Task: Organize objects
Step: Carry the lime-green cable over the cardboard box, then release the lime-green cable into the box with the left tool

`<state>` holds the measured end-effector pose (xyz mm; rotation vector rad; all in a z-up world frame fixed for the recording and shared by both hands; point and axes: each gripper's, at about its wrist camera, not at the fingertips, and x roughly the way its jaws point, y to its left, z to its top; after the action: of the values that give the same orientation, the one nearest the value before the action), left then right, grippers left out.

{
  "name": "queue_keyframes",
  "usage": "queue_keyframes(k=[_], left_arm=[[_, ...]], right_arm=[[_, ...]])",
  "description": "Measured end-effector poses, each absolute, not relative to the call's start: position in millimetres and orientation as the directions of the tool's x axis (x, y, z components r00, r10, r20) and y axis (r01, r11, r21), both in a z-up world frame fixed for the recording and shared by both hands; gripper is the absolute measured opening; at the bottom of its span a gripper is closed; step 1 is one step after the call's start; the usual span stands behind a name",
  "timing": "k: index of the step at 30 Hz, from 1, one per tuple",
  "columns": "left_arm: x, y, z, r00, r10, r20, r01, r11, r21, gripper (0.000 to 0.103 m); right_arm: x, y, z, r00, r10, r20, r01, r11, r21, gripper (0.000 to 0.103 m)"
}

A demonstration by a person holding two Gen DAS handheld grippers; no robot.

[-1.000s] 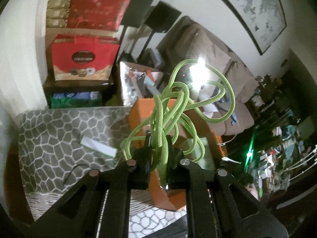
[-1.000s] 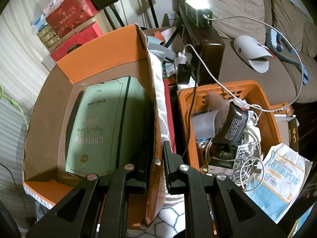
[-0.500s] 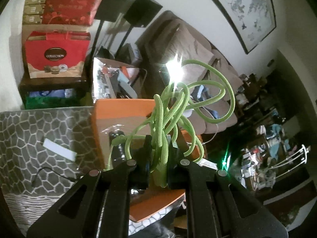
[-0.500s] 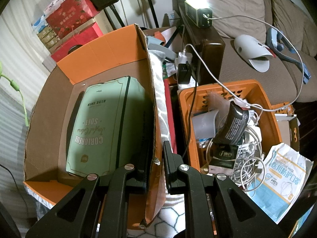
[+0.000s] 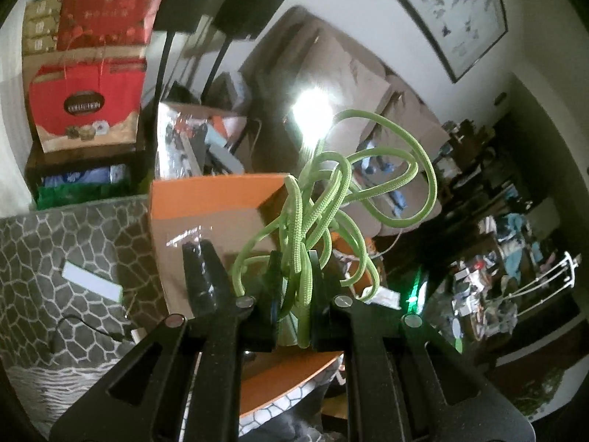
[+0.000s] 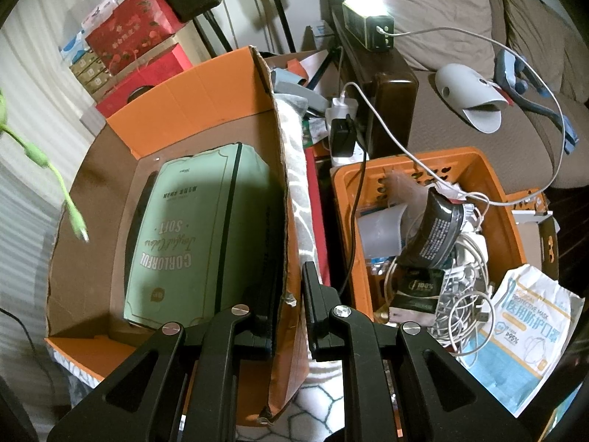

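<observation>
A tangled bright green cord [image 5: 294, 221] stands up from my left gripper [image 5: 294, 269], which is shut on it, in front of the orange cardboard box [image 5: 206, 195]. In the right wrist view one loose end of the green cord [image 6: 71, 213] hangs over the box's left side. The box [image 6: 191, 88] holds a pale green soft pack [image 6: 198, 235]. My right gripper [image 6: 291, 294] is shut on the box's right wall [image 6: 285, 202], one finger inside and one outside.
An orange plastic basket [image 6: 493, 169] right of the box holds white cables, a dark pouch and small packets. A mask pack [image 6: 526, 331] lies beside it. A power strip [image 6: 342, 125] and sofa sit behind. A grey patterned cloth [image 5: 55, 258] carries a white slip [image 5: 92, 283].
My left gripper has carried the green cord sideways toward the box, and the cord's end has come into the right wrist view. The right gripper and the box have stayed put.
</observation>
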<state>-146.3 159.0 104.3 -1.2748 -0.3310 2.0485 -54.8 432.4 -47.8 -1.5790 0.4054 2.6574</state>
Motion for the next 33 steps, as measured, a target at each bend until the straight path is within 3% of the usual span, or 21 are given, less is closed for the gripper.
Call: queue_keyframes(k=[9,26,29,31,33], left_arm=[[-150,174,45,-0.231,0.604,-0.762,-0.387,-0.776,-0.498,0.011],[-147,207,-38,-0.194,0.365,-0.910,-0.393,-0.879,-0.269,0.015],[-145,207,-37,-0.197,0.374,-0.906,-0.389,-0.878,-0.278,0.035],[-144,203,-30,-0.216,0.390,-0.895,-0.374,-0.880,-0.293,0.067],[-143,197,-19,-0.244,0.411,-0.879,-0.364,-0.878,-0.309,0.073]], right_arm=[[-55,433,-48,-0.488,-0.112,-0.866,-0.152,-0.966,0.211,0.012],[-55,434,-48,-0.488,-0.113,-0.866,-0.152,-0.965,0.212,0.012],[-55,434,-48,-0.488,-0.114,-0.866,-0.152,-0.965,0.212,0.012],[-55,434,-48,-0.487,-0.113,-0.866,-0.152,-0.965,0.212,0.012],[-55,433,-48,-0.487,-0.112,-0.866,-0.152,-0.966,0.210,0.012]])
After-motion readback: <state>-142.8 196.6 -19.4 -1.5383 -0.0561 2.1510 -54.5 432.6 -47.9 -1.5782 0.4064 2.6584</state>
